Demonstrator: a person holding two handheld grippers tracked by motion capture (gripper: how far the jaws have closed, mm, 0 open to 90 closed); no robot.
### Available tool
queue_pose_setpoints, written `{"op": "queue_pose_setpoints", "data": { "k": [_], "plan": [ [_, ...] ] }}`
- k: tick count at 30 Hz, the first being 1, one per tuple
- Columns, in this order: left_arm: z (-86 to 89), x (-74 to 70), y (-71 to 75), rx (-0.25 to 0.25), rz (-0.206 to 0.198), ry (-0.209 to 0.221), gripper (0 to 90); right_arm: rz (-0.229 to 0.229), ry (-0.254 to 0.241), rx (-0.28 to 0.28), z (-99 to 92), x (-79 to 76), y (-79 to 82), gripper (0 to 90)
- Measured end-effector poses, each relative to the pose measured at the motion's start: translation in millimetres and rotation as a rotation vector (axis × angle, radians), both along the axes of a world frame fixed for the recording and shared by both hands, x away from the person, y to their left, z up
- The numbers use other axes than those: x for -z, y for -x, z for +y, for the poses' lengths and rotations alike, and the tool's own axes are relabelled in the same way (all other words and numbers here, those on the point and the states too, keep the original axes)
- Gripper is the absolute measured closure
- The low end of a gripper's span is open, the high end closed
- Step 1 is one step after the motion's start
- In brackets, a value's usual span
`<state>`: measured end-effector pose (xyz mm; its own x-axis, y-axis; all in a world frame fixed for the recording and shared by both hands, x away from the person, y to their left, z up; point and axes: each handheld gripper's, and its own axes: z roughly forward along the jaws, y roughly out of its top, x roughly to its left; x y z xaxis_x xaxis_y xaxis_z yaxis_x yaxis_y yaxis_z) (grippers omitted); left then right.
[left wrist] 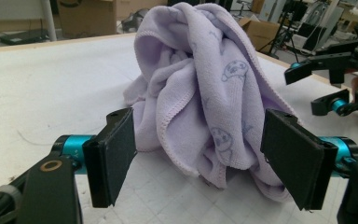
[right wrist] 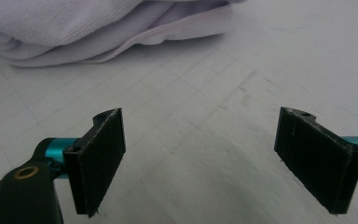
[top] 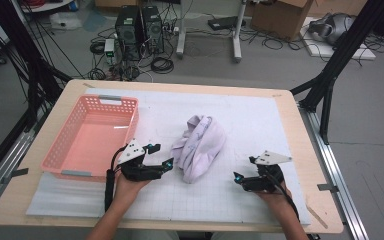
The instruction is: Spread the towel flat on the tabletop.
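A crumpled lilac towel (top: 200, 147) printed with small mushroom figures lies in a heap on the white gridded mat (top: 265, 120). My left gripper (top: 162, 156) sits just left of the heap, pointing at it. In the left gripper view the towel (left wrist: 200, 93) rises right in front of the left gripper (left wrist: 205, 158); its lower folds reach between the wide-spread pads, which do not press on it. My right gripper (top: 244, 169) hovers low to the right of the towel, open. In the right gripper view, bare mat lies between the jaws of the right gripper (right wrist: 200, 154) and the towel's hem (right wrist: 74, 28) is farther ahead.
An empty pink plastic basket (top: 117, 102) stands on the mat's left side, close behind my left hand. The mat covers most of a wooden table (top: 305, 150). The right gripper (left wrist: 305, 91) shows at the far right of the left gripper view.
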<state>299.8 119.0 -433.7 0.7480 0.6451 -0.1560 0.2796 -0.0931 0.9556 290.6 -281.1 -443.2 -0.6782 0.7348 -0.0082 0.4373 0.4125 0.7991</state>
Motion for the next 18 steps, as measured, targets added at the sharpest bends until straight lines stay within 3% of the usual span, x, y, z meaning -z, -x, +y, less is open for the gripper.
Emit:
{"op": "queue_pose_setpoints", "data": {
  "k": [8,11,14,15,18],
  "plan": [
    [-3.6,3.0,-3.3,0.047,0.001,-0.022,43.1,-0.026,-0.008,-0.087,42.2,-5.6,-20.3,41.2],
    [-5.5,3.6,-4.6,0.071,0.01,-0.039,46.8,-0.002,-0.002,-0.109,59.8,-3.1,-31.0,46.1],
    [-10.2,5.2,-7.0,0.092,0.025,-0.044,47.7,-0.003,0.056,-0.104,78.3,3.8,-38.1,51.0],
    [-13.0,5.8,-8.5,0.099,0.03,-0.043,47.5,0.007,0.07,-0.103,82.7,6.9,-40.4,55.1],
    [-22.6,5.9,-13.8,0.114,0.04,-0.05,46.5,0.034,0.039,-0.119,83.9,7.0,-43.4,73.2]
  ]
}}
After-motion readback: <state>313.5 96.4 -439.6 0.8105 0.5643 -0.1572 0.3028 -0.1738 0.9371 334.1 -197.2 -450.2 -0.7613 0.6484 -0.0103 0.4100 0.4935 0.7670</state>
